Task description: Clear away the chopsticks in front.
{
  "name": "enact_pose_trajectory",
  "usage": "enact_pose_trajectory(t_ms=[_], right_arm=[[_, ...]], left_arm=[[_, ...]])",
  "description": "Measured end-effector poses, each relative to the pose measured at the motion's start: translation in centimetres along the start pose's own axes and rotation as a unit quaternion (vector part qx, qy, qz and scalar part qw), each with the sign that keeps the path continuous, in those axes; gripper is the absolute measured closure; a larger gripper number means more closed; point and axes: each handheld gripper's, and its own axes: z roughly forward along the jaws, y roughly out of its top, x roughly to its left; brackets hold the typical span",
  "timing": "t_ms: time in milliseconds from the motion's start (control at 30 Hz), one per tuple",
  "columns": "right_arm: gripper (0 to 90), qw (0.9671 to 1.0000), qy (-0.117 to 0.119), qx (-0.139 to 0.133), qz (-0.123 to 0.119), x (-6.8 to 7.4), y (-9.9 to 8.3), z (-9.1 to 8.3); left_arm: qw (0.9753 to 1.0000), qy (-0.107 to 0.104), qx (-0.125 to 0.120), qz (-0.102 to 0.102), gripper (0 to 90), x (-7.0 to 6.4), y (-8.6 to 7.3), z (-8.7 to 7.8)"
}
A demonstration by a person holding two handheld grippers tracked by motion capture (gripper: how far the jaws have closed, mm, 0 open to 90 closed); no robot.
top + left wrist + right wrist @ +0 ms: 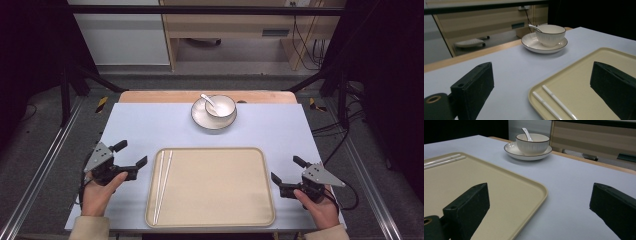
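Left hand-held gripper (132,154) and right hand-held gripper (287,170): blocky black jaws spread apart, holding nothing, flanking a beige rounded-rectangle tray (220,187). Two slim white chopsticks (163,184) lie side by side along the tray's left edge. Beyond, on the smooth pale table (150,125), a ribbed white bowl (220,106) with spoon (208,100) sits on a dark-rimmed plate (200,117)

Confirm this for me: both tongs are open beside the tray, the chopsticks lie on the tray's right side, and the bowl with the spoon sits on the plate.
One detail is wrong: the chopsticks lie on the tray's left side, near the left tongs, as the high view shows. The rest holds: the left and right tongs are open beside the tray, and the bowl with the spoon sits on the plate.
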Motion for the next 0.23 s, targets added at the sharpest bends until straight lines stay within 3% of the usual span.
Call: enact_pose_trajectory(t_ms=[133,233], right_arm=[[2.9,1.0000,0.000,-0.002,0.002,-0.1,0.0,0.1],[3.0,1.0000,-0.001,-0.003,0.002,-0.1,0.1,0.1]], left_arm=[[0.9997,0.013,-0.015,-0.017,4.2,0.9,0.2,-1.3],[0.9997,0.013,-0.014,-0.016,4.3,1.0,0.2,-1.5]])
